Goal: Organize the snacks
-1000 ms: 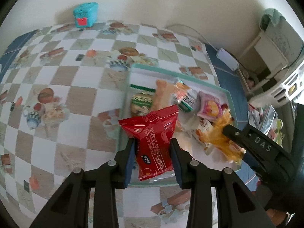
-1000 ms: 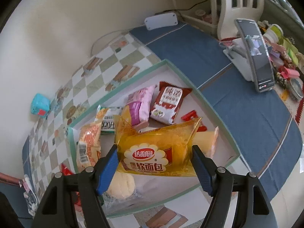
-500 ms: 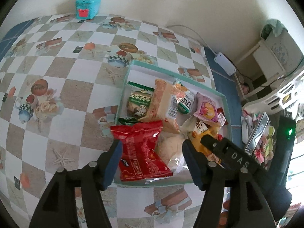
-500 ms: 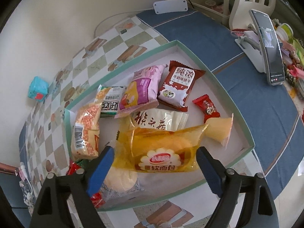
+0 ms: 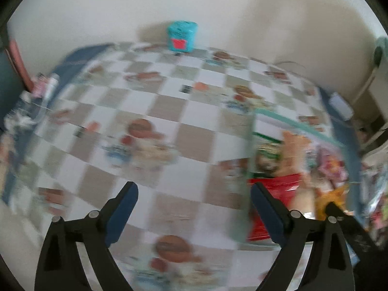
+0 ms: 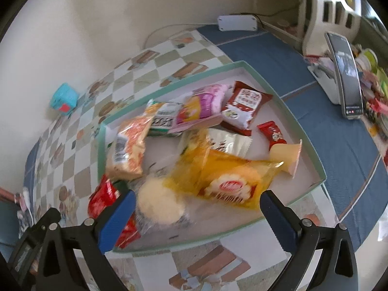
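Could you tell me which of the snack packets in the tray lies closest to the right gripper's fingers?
The yellow soft-bread packet: it lies at the tray's near edge, just ahead of the opening right gripper, nothing clamped. The brown-red milk packet and pink packet sit much farther back.

Home: checkered tablecloth (image 5: 169, 111), snack tray (image 6: 312, 160).

Checkered table (image 6: 72, 150), snack tray (image 6: 312, 169), teal box (image 6: 64, 98)

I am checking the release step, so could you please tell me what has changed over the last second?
The left claw let go of the red snack packet, which now lies at the tray's near corner, and swung away over the checked tablecloth. The right claw released the yellow bread packet onto the other snacks. Both claws' jaws are opening. The tray, its other snacks and the teal box stayed put.
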`<state>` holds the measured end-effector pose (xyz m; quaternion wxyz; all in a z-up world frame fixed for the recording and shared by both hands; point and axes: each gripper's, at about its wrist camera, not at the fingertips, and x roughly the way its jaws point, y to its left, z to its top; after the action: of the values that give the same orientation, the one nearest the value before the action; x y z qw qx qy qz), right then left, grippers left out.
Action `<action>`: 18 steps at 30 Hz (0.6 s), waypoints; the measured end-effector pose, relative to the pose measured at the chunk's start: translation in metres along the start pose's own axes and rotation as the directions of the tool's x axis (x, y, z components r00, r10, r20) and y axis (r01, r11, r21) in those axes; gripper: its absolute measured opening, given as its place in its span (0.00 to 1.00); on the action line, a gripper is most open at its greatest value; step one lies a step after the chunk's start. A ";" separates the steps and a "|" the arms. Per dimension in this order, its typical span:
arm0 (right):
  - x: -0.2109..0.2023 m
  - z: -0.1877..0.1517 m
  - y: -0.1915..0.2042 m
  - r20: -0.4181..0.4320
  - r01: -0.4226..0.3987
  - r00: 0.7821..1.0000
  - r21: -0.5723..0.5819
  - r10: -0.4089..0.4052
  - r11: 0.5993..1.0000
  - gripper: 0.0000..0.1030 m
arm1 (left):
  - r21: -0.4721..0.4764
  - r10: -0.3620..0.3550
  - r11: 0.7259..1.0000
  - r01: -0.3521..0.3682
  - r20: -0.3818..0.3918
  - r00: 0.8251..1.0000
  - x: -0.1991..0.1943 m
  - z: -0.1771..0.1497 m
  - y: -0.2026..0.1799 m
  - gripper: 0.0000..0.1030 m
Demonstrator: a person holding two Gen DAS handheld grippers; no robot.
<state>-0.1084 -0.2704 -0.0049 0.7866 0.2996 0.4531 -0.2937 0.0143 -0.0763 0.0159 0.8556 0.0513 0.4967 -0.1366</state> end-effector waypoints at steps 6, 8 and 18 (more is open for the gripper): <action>-0.014 -0.023 0.031 0.019 -0.005 1.000 -0.117 0.007 0.993 1.00 | 0.028 0.102 0.994 -0.102 0.007 0.995 -0.008 -0.014 0.026 0.91; -0.018 -0.032 0.039 0.021 0.000 1.000 -0.149 0.003 0.989 1.00 | 0.035 0.097 0.995 -0.097 0.011 0.995 -0.013 -0.019 0.030 0.91; -0.025 -0.048 0.055 0.047 0.034 0.999 -0.212 -0.024 0.977 1.00 | 0.107 0.113 0.988 -0.113 0.005 0.994 -0.020 -0.035 0.030 0.91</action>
<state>-0.1041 -0.1949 0.0089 0.8196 0.2004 0.4688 -0.2615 -0.0160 -0.0359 0.0141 0.8577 0.1252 0.4856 -0.1140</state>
